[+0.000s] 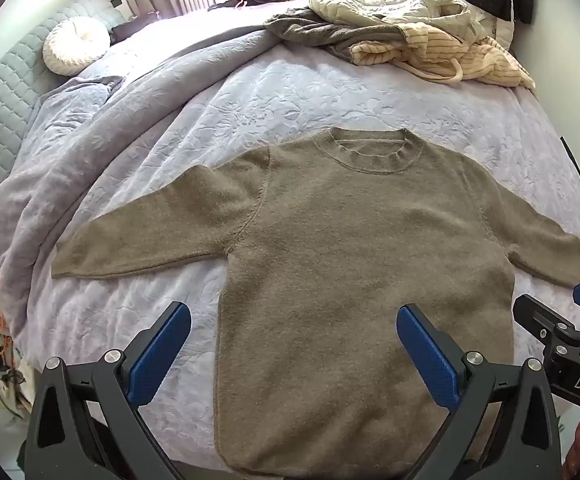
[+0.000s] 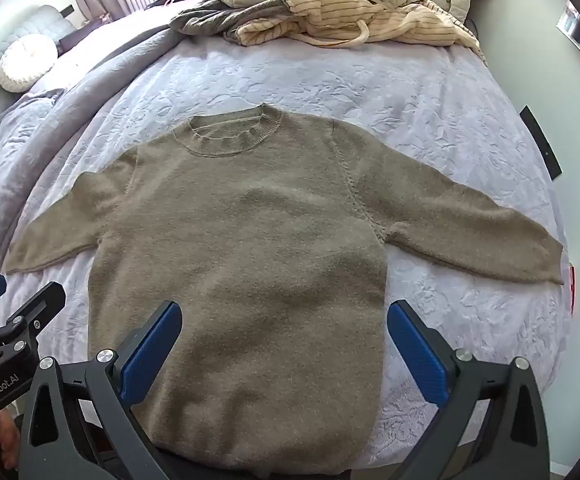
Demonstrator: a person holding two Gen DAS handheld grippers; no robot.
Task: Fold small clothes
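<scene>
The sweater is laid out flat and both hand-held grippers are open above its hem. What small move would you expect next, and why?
Probably the left hand-held gripper moves out to the cuff of the left sleeve to fold it across the body. The brown sweater already lies flat, face up, with both sleeves spread, the right sleeve too. Both grippers, the right hand-held gripper included, are open and hold nothing.
</scene>
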